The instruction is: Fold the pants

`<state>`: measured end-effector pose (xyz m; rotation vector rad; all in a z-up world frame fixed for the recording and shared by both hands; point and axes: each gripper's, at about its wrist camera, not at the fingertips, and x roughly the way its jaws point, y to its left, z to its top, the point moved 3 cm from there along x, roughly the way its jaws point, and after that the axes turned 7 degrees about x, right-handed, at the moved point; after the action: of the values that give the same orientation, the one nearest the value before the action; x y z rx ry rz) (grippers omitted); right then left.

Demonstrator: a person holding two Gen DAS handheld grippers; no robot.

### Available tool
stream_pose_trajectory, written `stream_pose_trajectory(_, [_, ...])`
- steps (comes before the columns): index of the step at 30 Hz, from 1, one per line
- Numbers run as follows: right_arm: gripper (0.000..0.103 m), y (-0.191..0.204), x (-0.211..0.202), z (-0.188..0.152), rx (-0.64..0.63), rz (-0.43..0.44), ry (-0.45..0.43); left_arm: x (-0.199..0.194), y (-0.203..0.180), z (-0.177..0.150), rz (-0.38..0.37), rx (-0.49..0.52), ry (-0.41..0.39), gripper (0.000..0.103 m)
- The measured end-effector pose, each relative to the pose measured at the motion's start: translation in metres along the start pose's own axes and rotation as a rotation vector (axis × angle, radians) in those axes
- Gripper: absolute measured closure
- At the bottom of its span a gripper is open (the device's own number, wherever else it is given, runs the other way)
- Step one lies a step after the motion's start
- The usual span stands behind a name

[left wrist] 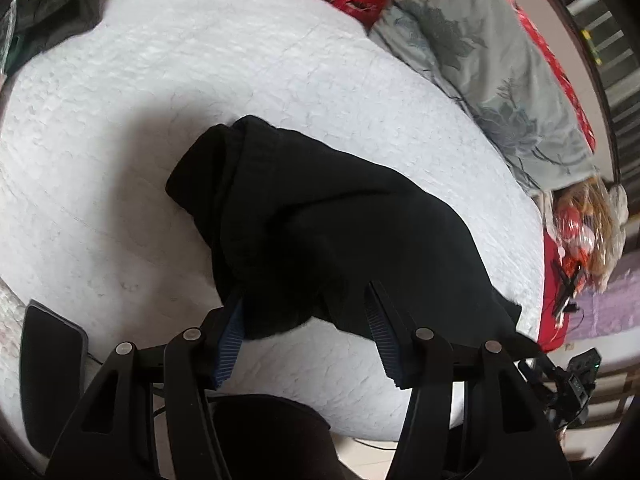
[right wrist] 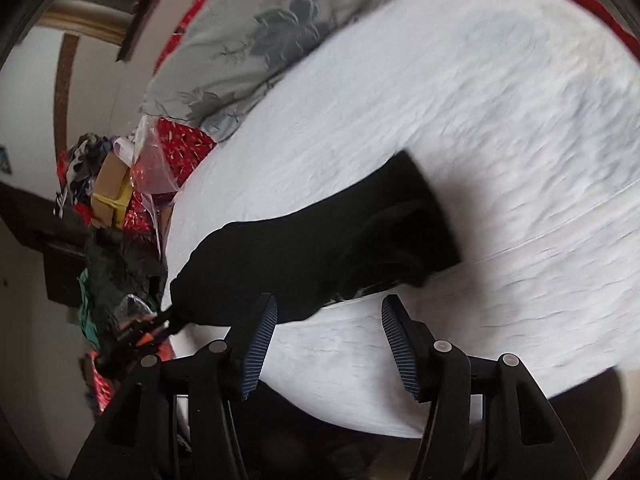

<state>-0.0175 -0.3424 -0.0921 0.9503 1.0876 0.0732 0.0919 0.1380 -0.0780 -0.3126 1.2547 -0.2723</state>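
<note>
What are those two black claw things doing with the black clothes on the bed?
A person is folding black pants on a white bedspread, using a handheld gripper in each hand. The left gripper has its jaws apart with the edge of the pants lying between them, not pinched. The right gripper is open too, at the near edge of the pants.

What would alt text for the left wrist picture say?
Black pants lie bunched on a white bedspread, their near edge between the open left gripper fingers. A grey floral pillow lies beyond.

No text, label, brand or number is readable anywhere.
</note>
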Motion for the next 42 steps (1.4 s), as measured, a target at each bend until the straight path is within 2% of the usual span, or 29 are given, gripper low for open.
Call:
stream_pose_trajectory(3, [0.046, 0.0, 0.022, 0.009, 0.115, 0.015, -0.007, 0.009, 0.008, 0.01, -0.013, -0.057, 0.02, 0.047])
stream_pose_trajectory(6, [0.047, -0.007, 0.041, 0.013, 0.222, -0.015, -0.001, 0.017, 0.012, 0.016, -0.028, -0.087, 0.032, 0.048])
stream_pose_trajectory(7, [0.056, -0.01, 0.049, 0.014, 0.257, -0.019, 0.009, 0.02, 0.013, 0.018, -0.025, -0.095, 0.04, 0.059])
stream_pose_trajectory(8, [0.064, -0.012, 0.052, 0.016, 0.268, -0.02, 0.011, 0.023, 0.013, 0.021, -0.02, -0.097, 0.052, 0.082])
stream_pose_trajectory(9, [0.084, -0.015, 0.057, 0.017, 0.28, -0.031, 0.005, 0.026, 0.013, 0.023, -0.02, -0.101, 0.064, 0.086])
stream_pose_trajectory(10, [0.099, -0.017, 0.061, 0.018, 0.28, -0.041, 0.003, 0.028, 0.013, 0.03, -0.029, -0.117, 0.08, 0.087])
stream_pose_trajectory(12, [0.099, -0.018, 0.064, 0.022, 0.278, -0.056, -0.006, 0.021, 0.01, 0.046, -0.048, -0.136, 0.072, 0.09])
stream_pose_trajectory(14, [0.099, -0.009, 0.066, 0.033, 0.269, -0.04, -0.016, -0.009, 0.003, 0.073, -0.092, -0.137, -0.018, 0.09])
stream_pose_trajectory(16, [0.1, 0.015, 0.046, 0.053, 0.218, 0.044, -0.088, -0.035, -0.005, 0.088, -0.118, -0.089, -0.092, 0.09])
stream_pose_trajectory(17, [0.1, 0.029, 0.033, 0.062, 0.177, 0.096, -0.135, -0.043, -0.01, 0.091, -0.104, -0.043, -0.113, 0.09])
stream_pose_trajectory(18, [0.1, 0.046, 0.017, 0.069, 0.131, 0.144, -0.189, -0.044, -0.011, 0.091, -0.096, -0.016, -0.115, 0.09])
stream_pose_trajectory(20, [0.1, 0.051, 0.006, 0.069, 0.11, 0.178, -0.209, -0.03, -0.008, 0.078, -0.073, 0.056, -0.079, 0.09])
stream_pose_trajectory(24, [0.1, 0.018, 0.029, 0.05, 0.118, 0.098, -0.142, 0.008, 0.009, 0.053, -0.004, 0.124, 0.03, 0.09])
stream_pose_trajectory(26, [0.1, -0.008, 0.05, 0.033, 0.157, 0.06, -0.086, 0.016, 0.013, 0.046, 0.043, 0.146, 0.044, 0.089])
stream_pose_trajectory(28, [0.1, -0.023, 0.064, 0.023, 0.156, 0.018, -0.053, 0.019, 0.016, 0.043, 0.054, 0.15, 0.053, 0.088])
stream_pose_trajectory(29, [0.1, -0.028, 0.065, 0.021, 0.157, 0.015, -0.049, 0.02, 0.017, 0.041, 0.054, 0.147, 0.057, 0.084])
stream_pose_trajectory(31, [0.1, -0.029, 0.065, 0.017, 0.15, 0.03, -0.047, 0.018, 0.022, 0.036, 0.038, 0.146, 0.067, 0.079])
stream_pose_trajectory(32, [0.099, -0.027, 0.064, 0.016, 0.127, 0.014, -0.045, 0.016, 0.026, 0.032, 0.032, 0.143, 0.067, 0.074])
stream_pose_trajectory(33, [0.094, -0.027, 0.064, 0.016, 0.109, -0.009, -0.039, 0.012, 0.032, 0.027, 0.018, 0.139, 0.064, 0.073])
stream_pose_trajectory(35, [0.092, -0.034, 0.062, 0.013, 0.105, -0.048, -0.025, 0.002, 0.043, 0.021, -0.009, 0.117, 0.053, 0.068])
stream_pose_trajectory(38, [0.086, -0.041, 0.049, 0.009, 0.108, -0.032, -0.023, -0.021, 0.068, 0.013, -0.066, 0.024, 0.011, 0.068])
stream_pose_trajectory(42, [0.079, -0.041, 0.023, 0.006, 0.106, -0.016, -0.052, -0.036, 0.075, 0.004, -0.141, -0.045, -0.028, 0.065])
